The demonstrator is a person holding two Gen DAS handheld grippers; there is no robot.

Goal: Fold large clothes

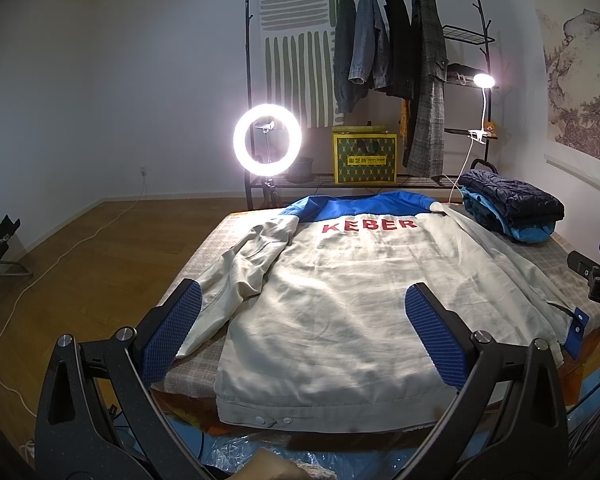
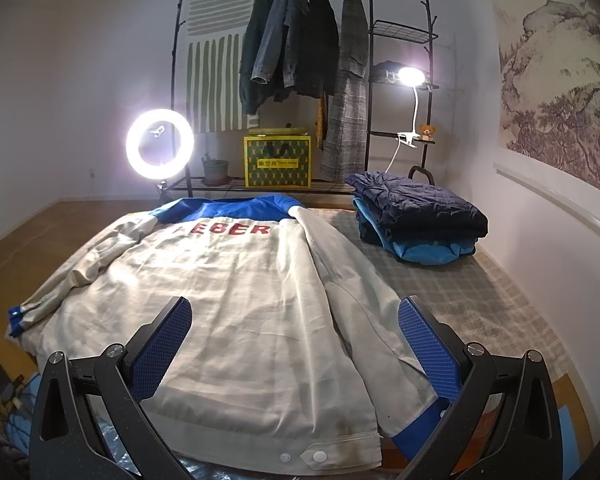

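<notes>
Left wrist view: left gripper (image 1: 300, 336) hangs above the near edge of the bed (image 1: 204, 256), fingers (image 1: 171, 336) spread wide apart w/ nothing between them. KEBER work jacket (image 1: 340, 304) lies back-up across the bed, blue collar toward the far edge, hem w/ snaps at the near edge. Left sleeve (image 1: 244, 268) is bunched and doubled along the bed's left edge, so a blind pinch there could catch two layers, or drag the cuff off the side. Right sleeve's blue cuff (image 1: 577, 328) sits by the near right corner, partly over the edge; prob. slides off if the body is tugged. Right wrist view: right gripper (image 2: 296, 344) also over the near edge, fingers (image 2: 430, 344) apart and empty, straddling the hem and right sleeve (image 2: 364, 312). Sleeve lies straight toward the near right corner, cuff half hidden under the finger. Fabric is thin and wrinkled; grabbing too shallow likely slips, too deep may pick up the checked bedcover too. Folded pile of clothes (image 2: 416, 216) at the far right corner is close to the shoulder, so a wide sleeve swing could knock it. Ring light (image 2: 160, 144) glare washes out the far left edge, harder to judge the collar.
</notes>
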